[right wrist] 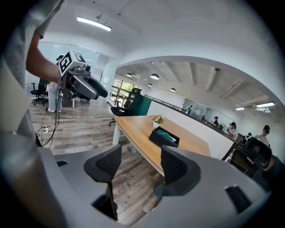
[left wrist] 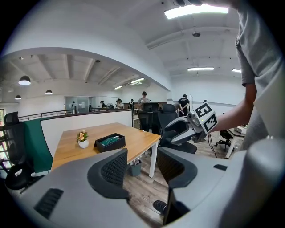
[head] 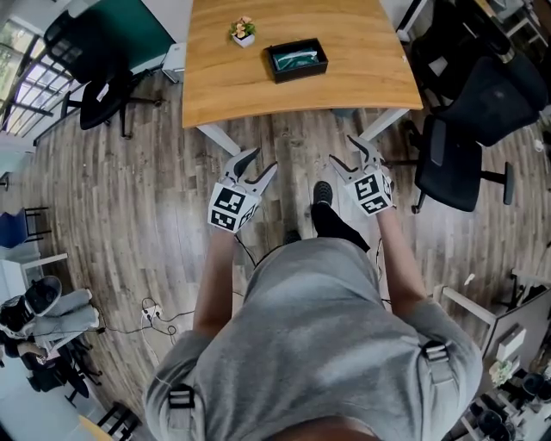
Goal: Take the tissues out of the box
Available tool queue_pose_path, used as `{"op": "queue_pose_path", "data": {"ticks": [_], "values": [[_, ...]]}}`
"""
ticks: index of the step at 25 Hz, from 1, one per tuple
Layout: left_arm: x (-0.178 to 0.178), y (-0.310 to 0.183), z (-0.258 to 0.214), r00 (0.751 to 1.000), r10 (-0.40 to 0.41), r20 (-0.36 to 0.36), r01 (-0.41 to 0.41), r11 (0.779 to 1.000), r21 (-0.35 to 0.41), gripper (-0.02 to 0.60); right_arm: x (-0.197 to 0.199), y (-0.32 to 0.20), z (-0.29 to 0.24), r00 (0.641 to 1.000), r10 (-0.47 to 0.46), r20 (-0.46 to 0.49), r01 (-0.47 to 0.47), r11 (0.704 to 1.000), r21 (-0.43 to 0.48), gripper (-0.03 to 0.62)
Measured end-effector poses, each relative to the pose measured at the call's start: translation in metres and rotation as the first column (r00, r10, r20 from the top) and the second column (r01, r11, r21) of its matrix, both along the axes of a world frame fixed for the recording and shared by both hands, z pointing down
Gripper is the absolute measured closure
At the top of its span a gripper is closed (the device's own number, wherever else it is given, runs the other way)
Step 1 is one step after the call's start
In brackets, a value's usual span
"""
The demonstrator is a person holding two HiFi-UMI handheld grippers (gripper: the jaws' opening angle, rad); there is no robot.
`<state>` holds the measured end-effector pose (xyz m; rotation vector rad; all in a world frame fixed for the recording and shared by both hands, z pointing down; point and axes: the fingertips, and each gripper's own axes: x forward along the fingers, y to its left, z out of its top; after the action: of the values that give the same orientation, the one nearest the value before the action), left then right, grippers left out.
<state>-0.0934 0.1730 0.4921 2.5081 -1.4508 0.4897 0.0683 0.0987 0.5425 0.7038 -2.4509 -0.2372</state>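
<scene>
Open-plan office: pale wood table (head: pixel 215 86), black swivel chairs (head: pixel 482 112), wood-look floor (head: pixel 129 215), ceiling strip lights (left wrist: pixel 196 10), several people (left wrist: pixel 143 97) standing in bg.

Table (head: pixel 362 82) far end cut off by the head view's top edge. The box (head: pixel 297 60) contents are only a teal-green smear, too small to tell if tissues, same in both gripper views. Grey-shirted torso (head: pixel 327 344) runs off the bottom edge and hides the legs and the floor under it; one dark shoe (head: pixel 322 194) shows, the other mostly covered. Background people (left wrist: pixel 143 99) in the left gripper view are tiny, no detail readable.
</scene>
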Motion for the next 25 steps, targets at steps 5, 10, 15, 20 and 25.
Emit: {"op": "queue_pose_path", "data": {"ticks": [5,10,15,20,25], "values": [[-0.004,-0.033,0.004,1.0,-0.012,0.016,0.013,1.0,-0.027,0.369,-0.006,-0.035,0.006,1.0,-0.023,0.007,0.023,1.0,-0.015,0.31],[0.0,-0.066,0.002,0.999,-0.029,0.017,0.03,0.999,-0.029,0.37,-0.011,-0.07,0.008,0.998,-0.06,0.013,0.06,0.998,-0.021,0.313],[0.008,-0.093,0.002,0.998,-0.056,0.022,0.057,0.997,-0.042,0.368,-0.009,-0.101,0.011,0.996,-0.09,0.023,0.091,0.995,-0.035,0.315],[0.01,-0.122,0.005,0.995,-0.097,0.03,0.099,0.994,-0.053,0.369,-0.005,-0.134,0.017,0.992,-0.124,0.023,0.125,0.991,-0.045,0.315],[0.012,-0.152,0.005,0.991,-0.125,0.035,0.127,0.991,-0.046,0.368,-0.002,-0.171,0.022,0.991,-0.136,0.021,0.137,0.989,-0.049,0.315]]}}
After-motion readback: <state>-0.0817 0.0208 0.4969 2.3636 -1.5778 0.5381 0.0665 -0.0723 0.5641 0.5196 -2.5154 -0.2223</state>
